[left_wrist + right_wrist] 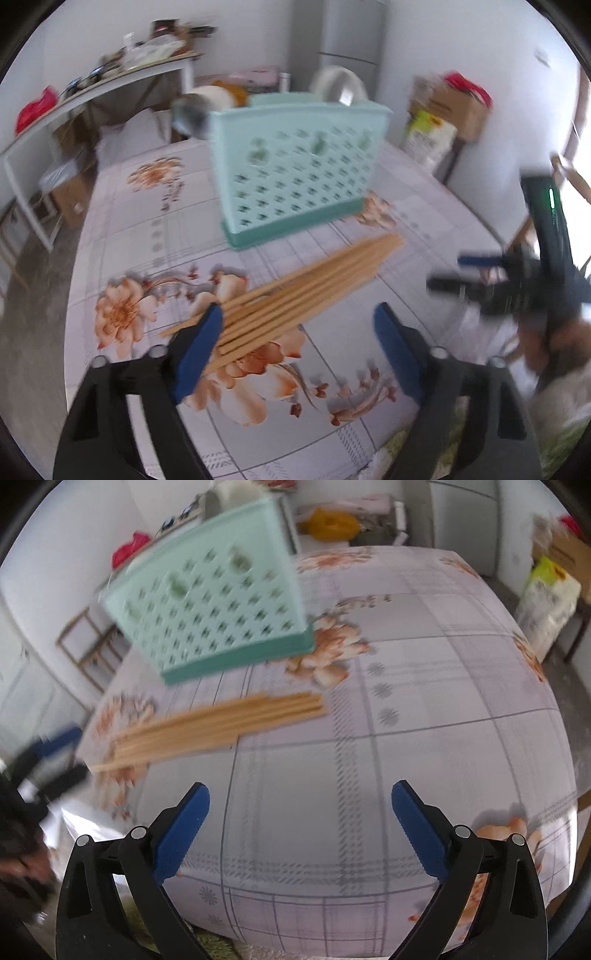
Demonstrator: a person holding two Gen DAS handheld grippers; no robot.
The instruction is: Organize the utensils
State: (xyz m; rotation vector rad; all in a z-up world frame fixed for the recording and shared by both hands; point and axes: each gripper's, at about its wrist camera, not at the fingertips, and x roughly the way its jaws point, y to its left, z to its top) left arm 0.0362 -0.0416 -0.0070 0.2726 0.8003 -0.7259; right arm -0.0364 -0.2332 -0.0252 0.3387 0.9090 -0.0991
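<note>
A bundle of several wooden chopsticks [295,288] [221,723] lies flat on the flowered tablecloth [147,221] [406,701]. Behind it stands a mint-green perforated utensil holder [299,166] [214,602], upright. My left gripper [299,310] hangs over the near end of the bundle with its jaws apart. The chopsticks run past the left blue pad [199,343], and the pads are not pressing on them. My right gripper [301,787] [458,273] is wide open over bare cloth to the right of the bundle, with nothing between its fingers. The left gripper [55,757] shows blurred at the right wrist view's left edge.
A metal bowl [340,85] sits behind the holder. A cluttered white side table [110,85] stands at the left, with a grey fridge [351,37] at the back. A cardboard box [454,107] and a white bag [428,136] are on the right. A wooden frame [92,642] stands beyond the table's left edge.
</note>
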